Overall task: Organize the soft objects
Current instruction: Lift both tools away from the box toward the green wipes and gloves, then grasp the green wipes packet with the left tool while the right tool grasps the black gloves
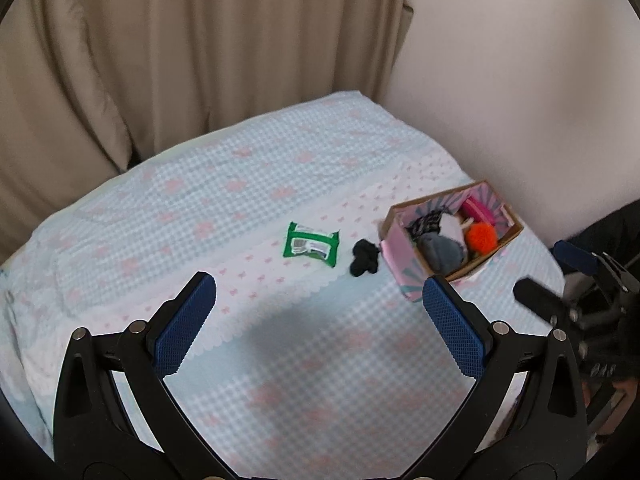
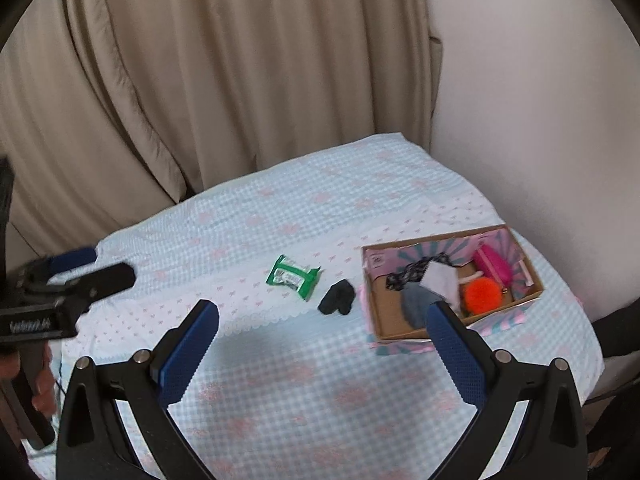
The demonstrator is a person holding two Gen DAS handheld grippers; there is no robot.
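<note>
Black, limp sock [image 2: 337,298] at the box's [image 2: 404,330] nine o'clock may snag its wall; both tongs, left [image 1: 320,308] and right [image 2: 322,334], gape empty.

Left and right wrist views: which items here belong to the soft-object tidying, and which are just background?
Part of the job:
- cardboard box, already holding soft items including an orange pom-pom and a pink pouch
- black sock, loose on the bed
- green wipes pack, loose on the bed
- left gripper and right gripper, both open

Background:
- checked bedspread
- beige curtain
- wall
</note>
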